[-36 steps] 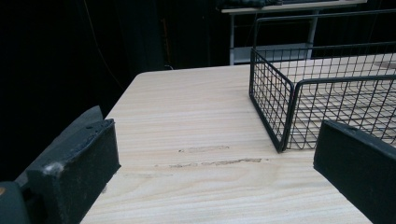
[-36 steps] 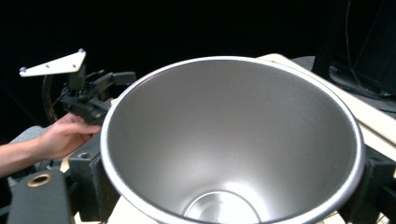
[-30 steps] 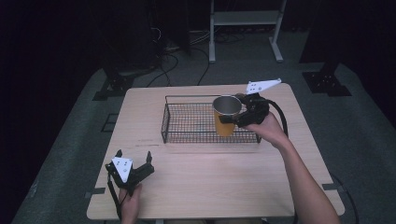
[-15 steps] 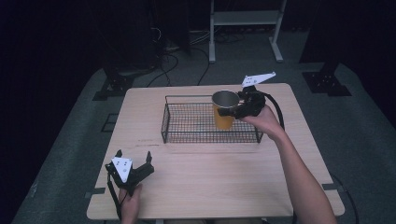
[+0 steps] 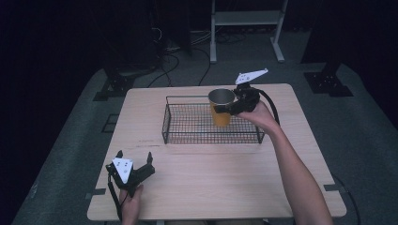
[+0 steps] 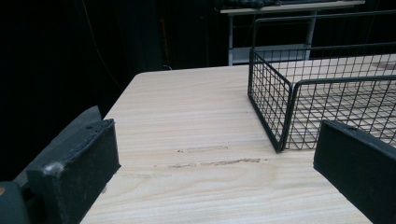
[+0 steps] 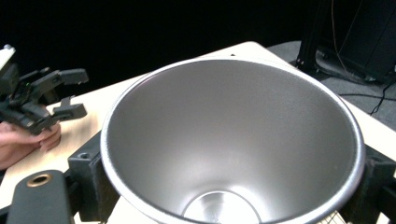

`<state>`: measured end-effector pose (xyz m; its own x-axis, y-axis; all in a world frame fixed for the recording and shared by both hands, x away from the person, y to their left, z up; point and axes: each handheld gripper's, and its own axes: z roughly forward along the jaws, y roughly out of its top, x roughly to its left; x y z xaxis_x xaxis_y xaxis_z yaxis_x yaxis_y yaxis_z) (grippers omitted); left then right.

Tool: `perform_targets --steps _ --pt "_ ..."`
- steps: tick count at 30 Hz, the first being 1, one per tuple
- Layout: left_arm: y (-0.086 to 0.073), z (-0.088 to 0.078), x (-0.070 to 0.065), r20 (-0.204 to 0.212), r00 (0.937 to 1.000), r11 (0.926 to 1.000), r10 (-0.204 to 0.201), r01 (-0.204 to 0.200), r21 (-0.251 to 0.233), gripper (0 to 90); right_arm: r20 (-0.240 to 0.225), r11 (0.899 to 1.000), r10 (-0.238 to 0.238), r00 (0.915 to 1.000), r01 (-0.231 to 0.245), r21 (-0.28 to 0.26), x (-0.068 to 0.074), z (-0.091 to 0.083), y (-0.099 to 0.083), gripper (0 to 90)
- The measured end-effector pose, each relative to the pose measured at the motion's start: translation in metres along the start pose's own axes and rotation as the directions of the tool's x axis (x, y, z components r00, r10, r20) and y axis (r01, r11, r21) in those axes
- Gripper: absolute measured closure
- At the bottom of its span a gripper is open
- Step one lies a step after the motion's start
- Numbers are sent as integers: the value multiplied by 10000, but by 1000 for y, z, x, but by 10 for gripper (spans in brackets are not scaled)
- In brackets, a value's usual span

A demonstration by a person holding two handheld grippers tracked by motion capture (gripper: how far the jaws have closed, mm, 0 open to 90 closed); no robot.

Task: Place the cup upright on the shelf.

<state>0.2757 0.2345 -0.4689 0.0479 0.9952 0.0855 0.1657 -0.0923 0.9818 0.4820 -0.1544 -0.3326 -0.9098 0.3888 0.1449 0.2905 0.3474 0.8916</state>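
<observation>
A: Where's your right gripper (image 5: 229, 108)?
B: Your jaws pinch the orange cup (image 5: 220, 108), steel inside, held upright over the wire basket (image 5: 187, 123) near its back-right part. Basket sits at the tabletop's (image 5: 225, 173) back centre.
A: Left gripper (image 5: 133, 161)?
B: Jaws spread, nothing between them, at the front-left corner.

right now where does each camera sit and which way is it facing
High view: above the person's side, looking forward and down at the table, wire basket and cup; both forearms enter from below.
Left gripper view: on the left gripper, low over the table, facing the basket's corner; its two black fingers flank the frame.
Right gripper view: on the right gripper, looking down into the cup's silver inside; fingers at both sides.
Shared: the right gripper view and the high view both show the left gripper.
</observation>
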Motion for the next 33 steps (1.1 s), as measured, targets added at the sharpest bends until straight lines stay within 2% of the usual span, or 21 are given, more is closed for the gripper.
perform_targets --steps 1,5,10,14,17,33 --pt "0 0 0 8 10000 10000 -53 53 -5 0 -45 9999 132 9999 -131 73 -5 4 0 122" --pt "0 0 0 8 10000 10000 -65 65 -1 0 42 9996 158 9999 -159 239 -10 10 -2 122" --pt "0 0 1 28 10000 10000 -84 84 27 0 62 9983 414 9991 -416 398 -19 22 -10 122" --pt "0 0 1 16 10000 10000 -90 90 33 0 14 9979 497 9988 -497 422 -23 27 -15 122" --pt "0 0 1 21 10000 10000 -60 60 15 0 -81 9966 747 9972 -743 367 -27 32 -21 122" --pt "0 0 1 -7 9999 9999 -113 113 27 0 31 9913 1157 9933 -1156 630 -39 43 -40 122"
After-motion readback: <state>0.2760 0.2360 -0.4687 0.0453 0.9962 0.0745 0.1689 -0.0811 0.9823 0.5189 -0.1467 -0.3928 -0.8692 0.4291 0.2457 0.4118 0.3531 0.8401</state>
